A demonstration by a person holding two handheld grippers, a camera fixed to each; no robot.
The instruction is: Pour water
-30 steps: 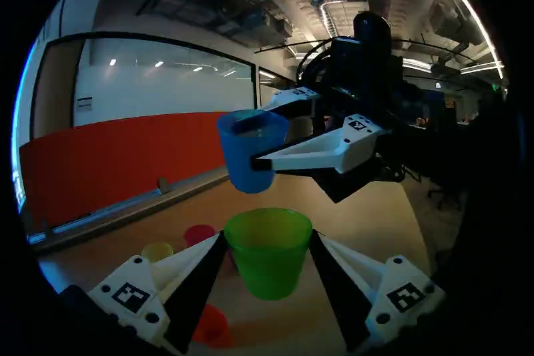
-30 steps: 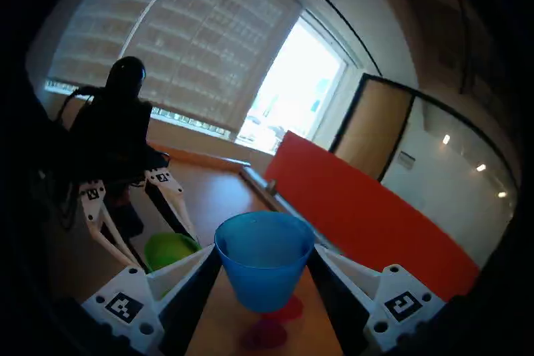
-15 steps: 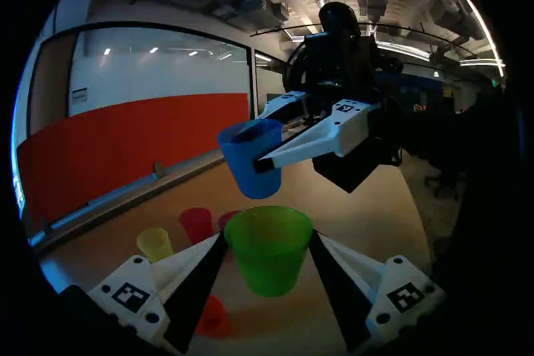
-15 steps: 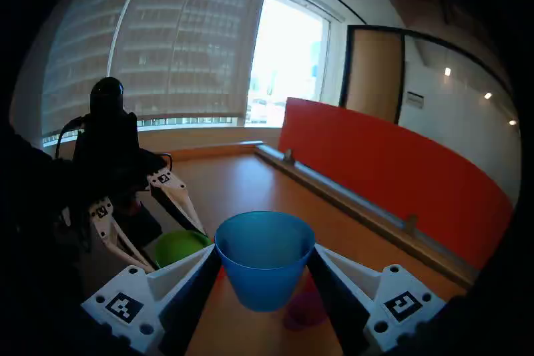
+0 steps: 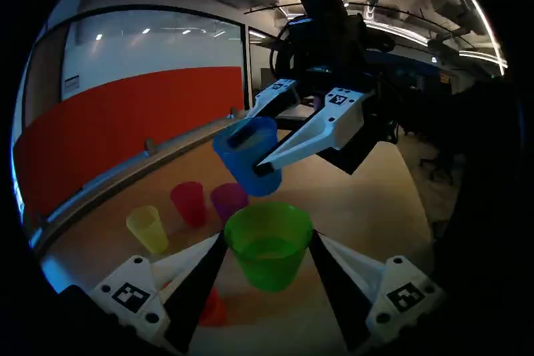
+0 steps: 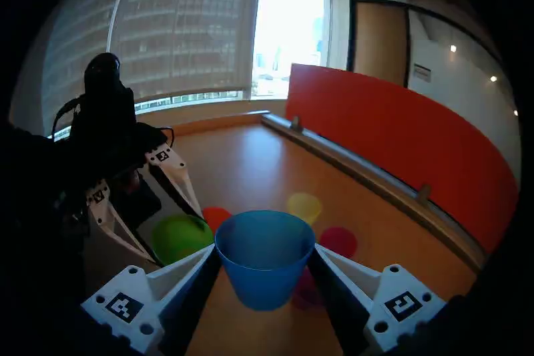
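My left gripper (image 5: 268, 249) is shut on a green cup (image 5: 268, 244), held upright above the wooden table (image 5: 360, 202). A blue cup (image 5: 248, 155) hangs just above and behind the green one, tilted toward it, with my right gripper (image 5: 257, 159) shut on it. In the right gripper view the blue cup (image 6: 265, 258) sits between my right gripper (image 6: 265, 262) fingers, and the green cup (image 6: 179, 236) shows lower left, held by the left gripper (image 6: 175, 212). Whether water is flowing cannot be made out.
On the table stand a yellow cup (image 5: 148, 228), a red cup (image 5: 189, 203) and a purple cup (image 5: 229, 200), with an orange-red cup (image 5: 212, 307) near the left finger. A red partition (image 5: 120, 115) runs along the table's far edge. Windows (image 6: 200, 29) lie beyond.
The blue cup has tipped further toward the green cup and come lower over it. Both views have pitched down, so more of the table and the small cups shows.
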